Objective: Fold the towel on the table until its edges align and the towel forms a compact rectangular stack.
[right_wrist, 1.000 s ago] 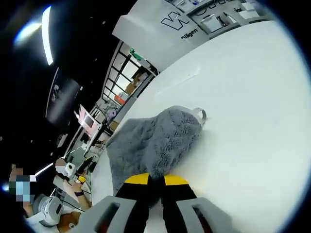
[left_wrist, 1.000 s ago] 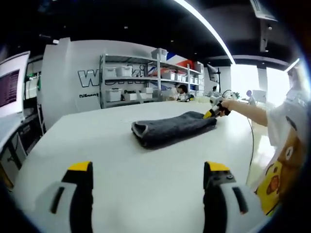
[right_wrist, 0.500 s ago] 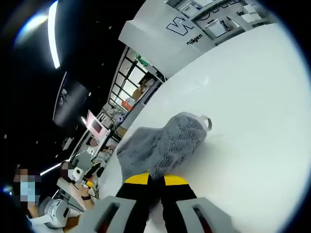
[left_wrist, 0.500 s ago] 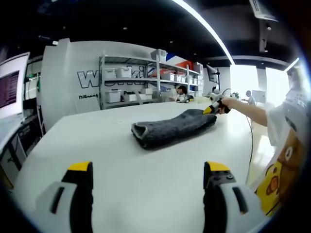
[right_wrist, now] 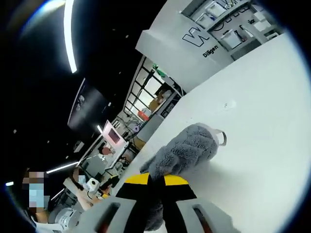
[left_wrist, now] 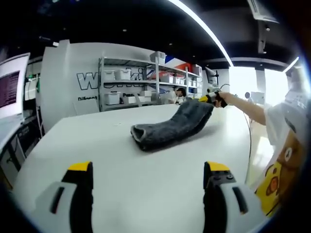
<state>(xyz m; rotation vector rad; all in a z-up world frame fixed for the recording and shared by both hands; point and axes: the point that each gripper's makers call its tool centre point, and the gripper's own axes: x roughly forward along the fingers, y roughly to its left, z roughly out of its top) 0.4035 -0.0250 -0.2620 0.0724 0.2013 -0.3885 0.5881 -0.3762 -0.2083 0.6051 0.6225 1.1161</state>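
Note:
A fluffy grey towel [left_wrist: 167, 127] lies on the white table [left_wrist: 112, 160], its right end lifted off the surface. My right gripper [left_wrist: 210, 98] is shut on that raised end, seen at the right of the left gripper view at the end of a person's outstretched arm. In the right gripper view the towel [right_wrist: 187, 149] runs away from my shut right gripper [right_wrist: 155, 178], with a small hanging loop [right_wrist: 221, 138] at its far end. My left gripper [left_wrist: 148, 170] stands open low over the near part of the table, well short of the towel.
Metal shelves with white boxes [left_wrist: 131, 82] stand behind the table against a white wall. A monitor [left_wrist: 10, 85] sits at the far left. A person's arm and white shirt [left_wrist: 282, 121] are at the right edge. Other people and desks [right_wrist: 92, 179] show beyond the table.
My right gripper has lifted the towel's end up off the table and drawn it toward the middle. The left gripper has stayed still.

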